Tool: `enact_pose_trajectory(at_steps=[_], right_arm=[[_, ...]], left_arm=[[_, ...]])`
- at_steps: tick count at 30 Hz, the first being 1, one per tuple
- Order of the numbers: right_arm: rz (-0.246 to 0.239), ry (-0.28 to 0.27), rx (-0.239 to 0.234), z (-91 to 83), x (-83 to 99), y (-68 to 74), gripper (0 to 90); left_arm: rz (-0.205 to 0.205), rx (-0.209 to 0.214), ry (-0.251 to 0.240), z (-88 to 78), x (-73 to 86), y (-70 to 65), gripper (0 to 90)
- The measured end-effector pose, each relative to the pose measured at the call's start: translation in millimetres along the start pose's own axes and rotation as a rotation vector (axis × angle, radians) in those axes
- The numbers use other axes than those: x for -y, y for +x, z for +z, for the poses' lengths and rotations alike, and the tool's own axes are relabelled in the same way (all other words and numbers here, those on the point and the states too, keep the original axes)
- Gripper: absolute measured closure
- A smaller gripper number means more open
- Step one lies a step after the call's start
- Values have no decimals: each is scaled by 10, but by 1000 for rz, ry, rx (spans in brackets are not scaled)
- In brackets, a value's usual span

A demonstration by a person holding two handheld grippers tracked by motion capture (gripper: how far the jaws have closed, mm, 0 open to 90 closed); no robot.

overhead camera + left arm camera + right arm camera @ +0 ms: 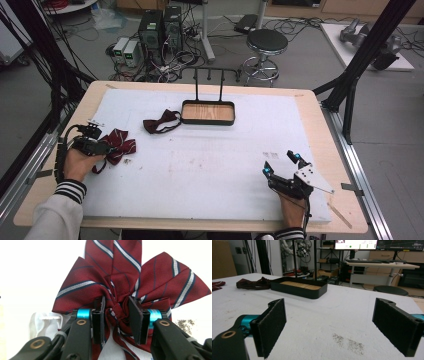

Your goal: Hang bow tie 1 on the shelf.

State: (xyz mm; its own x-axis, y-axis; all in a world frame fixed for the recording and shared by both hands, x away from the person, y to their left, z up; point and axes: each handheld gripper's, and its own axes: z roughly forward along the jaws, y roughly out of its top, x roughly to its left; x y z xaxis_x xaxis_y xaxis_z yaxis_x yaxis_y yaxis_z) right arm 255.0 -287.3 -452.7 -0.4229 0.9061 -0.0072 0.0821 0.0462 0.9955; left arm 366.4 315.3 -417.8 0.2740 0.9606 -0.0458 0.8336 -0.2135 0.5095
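Note:
A dark red bow tie with white and navy stripes (121,141) (120,277) lies on the white mat near the table's left edge. My left gripper (107,148) (116,308) reaches it from the left, and its two pads press on the tie's centre knot. A plain dark maroon bow tie (160,122) (252,283) rests further back, just left of a black tray with a wooden floor (207,121) (299,292). At the front right my right gripper (281,164) (329,320) hovers low over bare mat, jaws wide apart with nothing between them.
A black T-shaped stand (209,76) rises behind the tray. A white strap piece (42,321) lies beside the striped tie. Dark specks (348,342) mark the mat ahead of the right gripper. Beyond the table stand a stool (266,42) and computer boxes (160,27).

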Motion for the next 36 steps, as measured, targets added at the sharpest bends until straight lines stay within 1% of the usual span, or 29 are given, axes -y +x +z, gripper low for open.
enact_pose_trajectory(at_steps=[6, 7, 10, 15, 16, 19, 20, 21, 22, 23, 24, 25, 26, 27, 28, 29, 30, 31, 32, 33, 34, 35, 36], right_arm=[[1, -1, -1, 0, 1, -1, 110], [0, 0, -2, -1, 0, -4, 110], [1, -1, -1, 0, 0, -1, 110], [1, 0, 0, -1, 0, -1, 110], [1, -1, -1, 0, 1, -2, 110], [1, -1, -1, 0, 1, -1, 110], [1, -1, -1, 0, 1, -1, 110], [0, -1, -1, 0, 1, -2, 110], [1, -1, -1, -1, 1, -2, 110], [1, -1, -2, -1, 1, -3, 110], [0, -2, -1, -1, 1, -3, 110], [1, -1, 0, -1, 1, -1, 110], [1, -1, -1, -1, 1, -2, 110], [1, -1, -1, -1, 1, -2, 110], [1, -1, -1, -1, 1, -1, 110], [-1, -1, -1, -1, 1, -1, 110], [0, -1, -1, -1, 1, 0, 110], [0, -2, 0, -1, 1, 0, 110], [0, -2, -1, -1, 1, -1, 110], [1, -2, -1, -1, 1, 0, 110], [0, -2, 0, -1, 1, -1, 110], [1, -2, 0, -1, 1, 0, 110], [1, -1, 0, -1, 1, 0, 110]], left_arm=[[-2, 0, -24, -8, 23, -2, 689], [7, 3, -26, -20, 22, -7, 689], [10, 7, -35, -37, 19, -13, 690], [3, 7, -60, -69, 15, -20, 691], [3, 12, -63, -80, 12, -20, 690], [-1, 20, -91, -125, -3, -35, 691], [-1, 20, -91, -125, -3, -35, 691], [4, 27, -116, -166, -20, -48, 691], [3, 29, -129, -187, -29, -55, 692], [3, 29, -129, -187, -29, -55, 692], [7, 34, -154, -230, -48, -72, 692], [12, 33, -168, -250, -58, -80, 692], [12, 33, -168, -250, -58, -80, 692], [17, 29, -200, -291, -71, -103, 692], [22, 27, -216, -311, -76, -110, 692], [22, 27, -216, -311, -76, -110, 693], [23, 23, -253, -348, -84, -128, 693], [27, 19, -271, -367, -89, -137, 693], [27, 19, -271, -367, -89, -137, 694], [30, 14, -313, -406, -98, -152, 694], [30, 14, -313, -406, -98, -152, 694], [29, 14, -340, -441, -107, -163, 694], [29, 14, -340, -441, -107, -163, 694]])
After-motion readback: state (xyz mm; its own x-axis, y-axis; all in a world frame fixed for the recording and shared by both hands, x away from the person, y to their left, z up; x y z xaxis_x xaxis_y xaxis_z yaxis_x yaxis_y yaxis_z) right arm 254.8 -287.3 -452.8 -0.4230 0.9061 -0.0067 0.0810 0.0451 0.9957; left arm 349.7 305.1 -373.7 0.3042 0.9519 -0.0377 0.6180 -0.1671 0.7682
